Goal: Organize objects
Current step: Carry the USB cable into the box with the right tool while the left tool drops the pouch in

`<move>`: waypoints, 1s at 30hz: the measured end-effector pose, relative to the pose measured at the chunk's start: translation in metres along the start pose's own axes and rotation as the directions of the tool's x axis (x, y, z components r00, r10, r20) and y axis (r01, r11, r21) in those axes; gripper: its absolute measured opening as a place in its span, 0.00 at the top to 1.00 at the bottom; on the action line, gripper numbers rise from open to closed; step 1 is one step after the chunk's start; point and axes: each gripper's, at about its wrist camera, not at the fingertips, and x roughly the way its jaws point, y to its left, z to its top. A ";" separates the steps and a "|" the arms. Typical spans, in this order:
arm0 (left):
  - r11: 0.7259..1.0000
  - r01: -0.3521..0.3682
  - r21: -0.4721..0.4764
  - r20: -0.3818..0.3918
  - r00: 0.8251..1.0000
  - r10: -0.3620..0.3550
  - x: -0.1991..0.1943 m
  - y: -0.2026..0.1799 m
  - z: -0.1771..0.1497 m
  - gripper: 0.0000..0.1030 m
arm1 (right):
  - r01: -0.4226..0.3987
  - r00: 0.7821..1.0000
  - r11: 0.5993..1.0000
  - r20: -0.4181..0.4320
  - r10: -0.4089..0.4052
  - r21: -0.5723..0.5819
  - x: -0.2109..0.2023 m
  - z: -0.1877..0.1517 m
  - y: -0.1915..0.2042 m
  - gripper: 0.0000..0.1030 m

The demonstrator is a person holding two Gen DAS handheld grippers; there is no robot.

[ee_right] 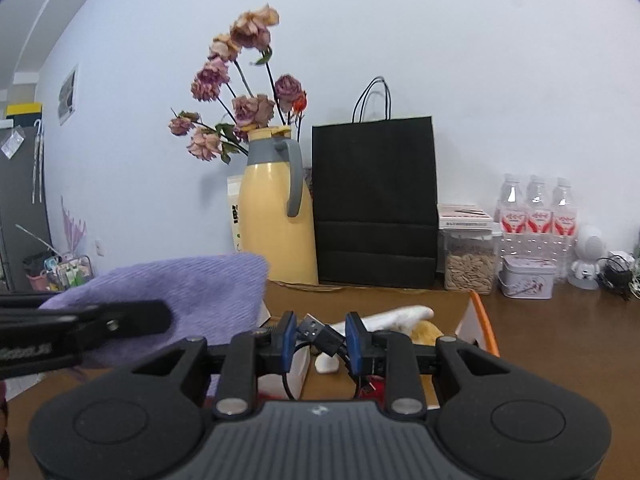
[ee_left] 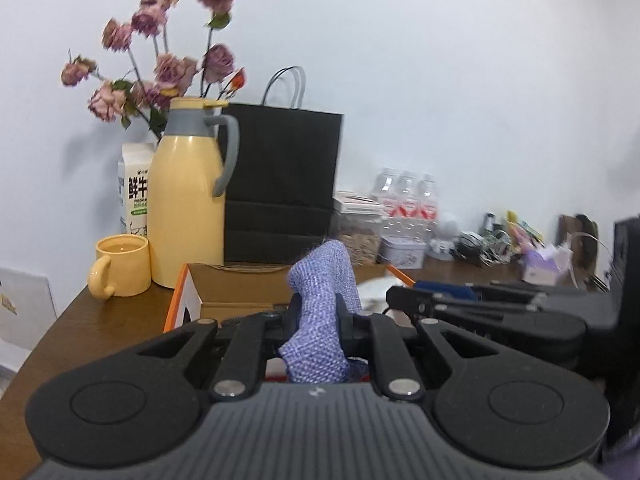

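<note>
Tongs on the left (ee_left: pixel 316 316) pinch a soft, limp purple woven cloth (ee_left: pixel 320 300) at its bunched middle, right tongs (ee_right: pixel 320 338) clamp a light, springy black USB cable (ee_right: pixel 320 330) behind its plug, both above an orange-edged cardboard box (ee_right: pixel 478 312) of jumbled items on the brown surface (ee_right: pixel 560 320).

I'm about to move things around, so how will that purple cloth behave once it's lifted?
Probably floppy: the purple cloth bunches and droops around the left hand-held gripper. Likely light, since one pinch holds it. Its woven texture probably resists slipping.
</note>
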 end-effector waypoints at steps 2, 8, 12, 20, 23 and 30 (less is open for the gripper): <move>1.000 -0.010 -0.022 -0.010 1.000 0.010 0.021 0.007 0.003 0.87 | 0.005 1.000 1.000 -0.017 -0.005 -0.006 0.020 0.003 -0.001 0.76; 0.997 -0.051 -0.060 -0.064 0.997 0.047 0.080 0.025 0.002 0.87 | 0.006 0.995 0.999 -0.094 -0.010 -0.039 0.076 -0.002 -0.006 0.76; 0.994 -0.059 -0.087 -0.104 0.993 0.050 0.108 0.034 -0.003 0.87 | 0.024 0.992 0.998 -0.120 -0.030 -0.052 0.101 -0.006 -0.016 0.76; 0.995 -0.064 -0.078 -0.135 0.989 0.053 0.119 0.040 -0.014 0.82 | 0.044 0.990 0.999 -0.130 -0.046 -0.021 0.106 -0.009 -0.031 0.75; 0.996 -0.080 -0.047 -0.117 0.990 0.074 0.115 0.036 -0.017 0.61 | 0.054 0.989 0.998 -0.135 -0.057 -0.027 0.102 -0.009 -0.030 0.72; 0.982 -0.187 -0.010 0.009 0.982 0.187 0.096 0.032 -0.018 0.00 | 0.127 0.986 0.992 -0.106 -0.129 -0.023 0.082 -0.012 -0.034 0.19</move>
